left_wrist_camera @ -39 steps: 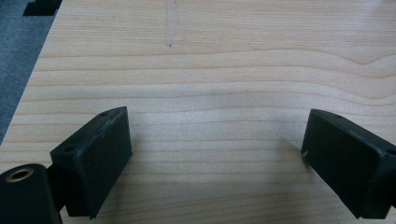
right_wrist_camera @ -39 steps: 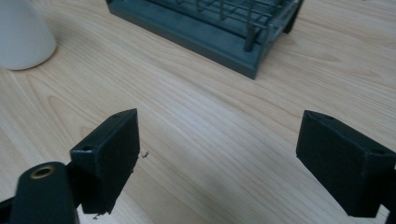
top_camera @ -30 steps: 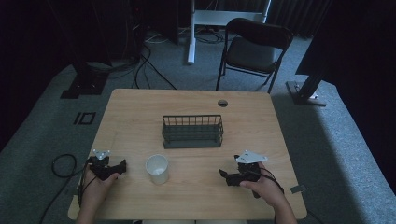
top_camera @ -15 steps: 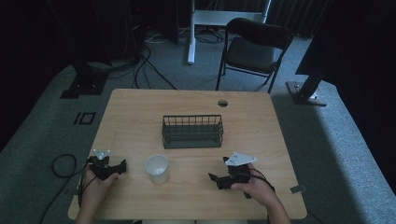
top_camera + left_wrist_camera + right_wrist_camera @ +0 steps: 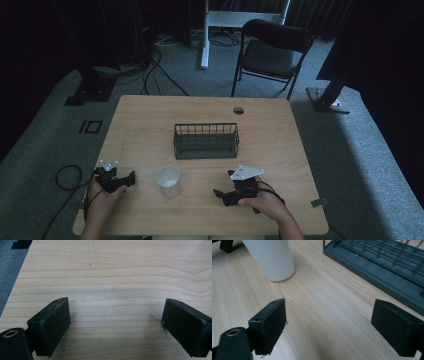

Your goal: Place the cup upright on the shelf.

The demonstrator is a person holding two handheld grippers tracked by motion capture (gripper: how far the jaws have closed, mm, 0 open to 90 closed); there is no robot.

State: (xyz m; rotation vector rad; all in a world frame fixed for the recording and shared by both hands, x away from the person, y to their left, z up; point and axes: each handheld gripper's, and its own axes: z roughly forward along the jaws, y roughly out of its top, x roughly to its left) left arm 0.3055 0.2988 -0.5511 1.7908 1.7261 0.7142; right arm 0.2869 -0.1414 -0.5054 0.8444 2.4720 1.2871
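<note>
A white cup (image 5: 168, 180) (image 5: 270, 257) stands upright on the wooden table (image 5: 150, 120), near its front edge. Behind it sits a dark wire basket (image 5: 206, 140) (image 5: 387, 267). My right gripper (image 5: 220, 194) (image 5: 329, 327) is open, low over the table to the right of the cup, its jaws pointing left toward it with bare wood between them. My left gripper (image 5: 131, 176) (image 5: 116, 325) rests open at the table's front left, left of the cup, with nothing between its jaws.
A round cable hole (image 5: 238, 110) is in the table's far edge. A black folding chair (image 5: 272, 50) stands behind the table, and cables (image 5: 65, 175) lie on the grey floor at the left.
My right gripper has slid left along the table's front toward the cup. The left gripper has stayed in place.
</note>
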